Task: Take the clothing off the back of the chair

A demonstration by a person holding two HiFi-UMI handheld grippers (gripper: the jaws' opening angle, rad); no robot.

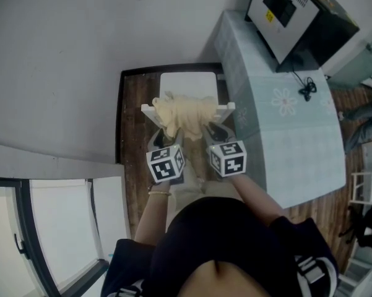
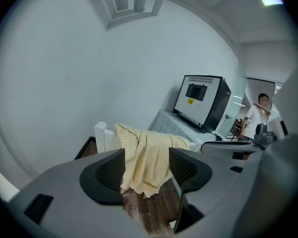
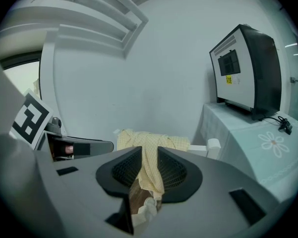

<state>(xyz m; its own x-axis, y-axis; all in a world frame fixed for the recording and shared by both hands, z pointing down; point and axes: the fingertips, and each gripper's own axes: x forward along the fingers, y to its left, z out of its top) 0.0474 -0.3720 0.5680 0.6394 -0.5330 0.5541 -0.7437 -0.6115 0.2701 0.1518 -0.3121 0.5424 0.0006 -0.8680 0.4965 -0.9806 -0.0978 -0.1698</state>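
Observation:
A pale yellow checked garment (image 1: 182,113) hangs bunched over the top rail of a white chair (image 1: 187,84), which stands against the wall. In the head view my left gripper (image 1: 173,135) and right gripper (image 1: 211,130) sit side by side just in front of the chair back, tips close to the cloth. In the left gripper view the left gripper (image 2: 147,157) is open wide, and the garment (image 2: 139,143) shows beyond the gap. In the right gripper view the right gripper (image 3: 149,155) is open by a narrow slit. The garment (image 3: 139,139) hangs in line with that slit, not pinched.
A table with a pale green flowered cloth (image 1: 285,116) stands right of the chair and carries a black-and-white appliance (image 1: 291,11) and a black cable (image 1: 306,88). A white wall is close on the left. A person (image 2: 260,113) stands far off.

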